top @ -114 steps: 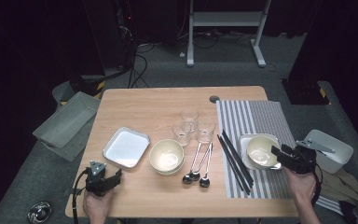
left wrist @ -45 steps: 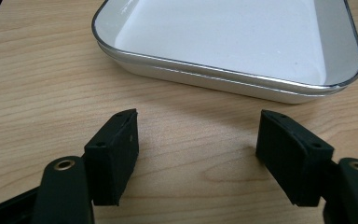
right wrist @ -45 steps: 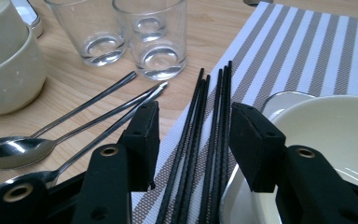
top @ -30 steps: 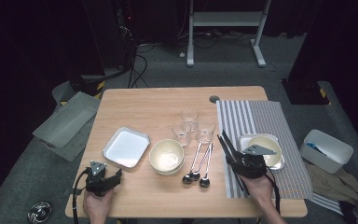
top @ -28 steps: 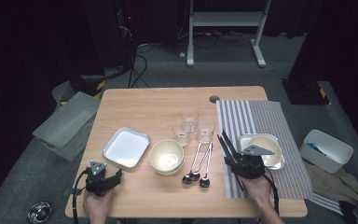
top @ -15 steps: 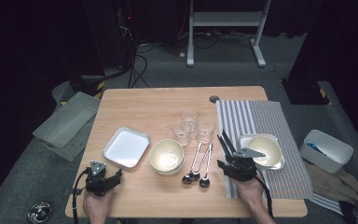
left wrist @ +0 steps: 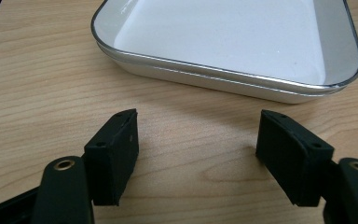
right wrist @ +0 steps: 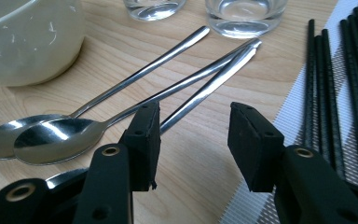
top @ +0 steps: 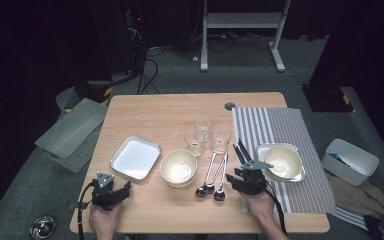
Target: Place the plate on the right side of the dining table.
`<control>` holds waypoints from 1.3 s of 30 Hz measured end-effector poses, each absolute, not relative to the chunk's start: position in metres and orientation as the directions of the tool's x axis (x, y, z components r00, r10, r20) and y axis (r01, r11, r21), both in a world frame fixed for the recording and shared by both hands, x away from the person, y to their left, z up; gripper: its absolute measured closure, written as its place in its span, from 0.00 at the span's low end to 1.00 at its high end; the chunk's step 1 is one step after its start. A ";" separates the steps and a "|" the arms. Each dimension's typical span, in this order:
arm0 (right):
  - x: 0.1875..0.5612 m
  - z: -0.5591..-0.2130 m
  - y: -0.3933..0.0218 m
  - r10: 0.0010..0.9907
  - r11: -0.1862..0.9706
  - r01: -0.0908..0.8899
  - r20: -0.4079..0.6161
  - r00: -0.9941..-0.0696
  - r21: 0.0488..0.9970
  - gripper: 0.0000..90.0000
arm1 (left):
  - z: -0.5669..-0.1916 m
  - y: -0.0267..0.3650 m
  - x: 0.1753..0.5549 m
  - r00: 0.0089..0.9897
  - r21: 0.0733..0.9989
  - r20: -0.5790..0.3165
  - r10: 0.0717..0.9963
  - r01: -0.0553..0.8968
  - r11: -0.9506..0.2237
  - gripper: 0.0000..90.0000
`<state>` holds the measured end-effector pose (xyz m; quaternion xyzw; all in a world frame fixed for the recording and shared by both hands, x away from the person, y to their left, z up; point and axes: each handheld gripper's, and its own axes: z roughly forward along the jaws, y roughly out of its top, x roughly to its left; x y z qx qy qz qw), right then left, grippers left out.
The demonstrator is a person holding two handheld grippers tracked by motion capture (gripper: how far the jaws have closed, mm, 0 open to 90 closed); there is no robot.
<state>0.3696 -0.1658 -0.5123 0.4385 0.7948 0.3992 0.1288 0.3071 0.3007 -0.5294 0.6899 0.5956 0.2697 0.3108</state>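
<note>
We hold our right tool [right wrist: 193, 140] half open, gripping nothing, low over the three spoons [right wrist: 135, 100] lying on the worktop [top: 180, 117] beside the chopsticks [right wrist: 340, 79]. Our left tool [left wrist: 198, 156] rests open before the white tray [left wrist: 233, 37].

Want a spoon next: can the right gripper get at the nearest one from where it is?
Probably yes. The right gripper sits open and empty just short of the spoons, with bare table between its jaws; the chopsticks lie off to one side.
</note>
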 end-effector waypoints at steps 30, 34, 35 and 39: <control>0.371 -0.521 -0.138 0.798 0.398 0.568 0.034 -0.602 0.721 0.59 | -0.529 0.300 0.307 0.149 0.751 0.000 0.989 0.653 -0.099 0.33; 0.371 -0.521 -0.137 0.796 0.419 0.556 0.004 -0.605 0.718 0.62 | -0.529 0.300 0.307 0.150 0.751 0.001 0.989 0.653 -0.099 0.33; 0.371 -0.521 -0.137 0.797 0.420 0.555 0.001 -0.605 0.718 0.63 | -0.529 0.300 0.307 0.150 0.751 0.001 0.989 0.653 -0.099 0.33; 0.371 -0.521 -0.137 0.795 0.430 0.549 -0.013 -0.607 0.717 0.65 | -0.529 0.300 0.307 0.150 0.751 0.001 0.989 0.653 -0.100 0.33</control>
